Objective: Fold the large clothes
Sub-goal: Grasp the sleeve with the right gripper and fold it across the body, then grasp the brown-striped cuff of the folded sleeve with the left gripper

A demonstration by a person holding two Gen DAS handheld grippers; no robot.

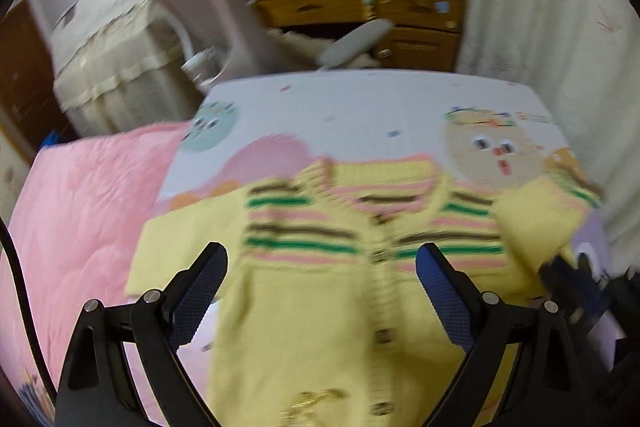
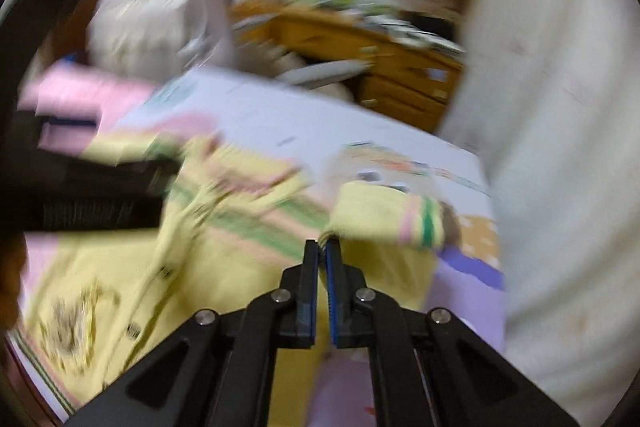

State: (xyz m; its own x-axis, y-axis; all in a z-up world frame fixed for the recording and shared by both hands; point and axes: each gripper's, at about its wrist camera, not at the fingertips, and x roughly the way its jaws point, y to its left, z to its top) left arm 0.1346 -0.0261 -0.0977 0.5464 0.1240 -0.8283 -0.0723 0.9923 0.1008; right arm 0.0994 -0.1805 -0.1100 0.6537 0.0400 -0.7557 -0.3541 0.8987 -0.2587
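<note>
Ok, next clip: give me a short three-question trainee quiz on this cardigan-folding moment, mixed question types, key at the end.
1. True or false: the left gripper is clamped on the yellow cardigan.
2. Multiple choice: what are the right gripper's fingers pinching? A) the pink blanket B) the cardigan's sleeve C) the cartoon-print sheet
3. Fill in: the cardigan's stripes are pink, brown and ____.

Key:
1. False. Its fingers stand wide apart above the cardigan, pressing on nothing.
2. B. The fingers are shut on the yellow knit edge of the sleeve, which is lifted and folded toward the body.
3. Green.
</note>
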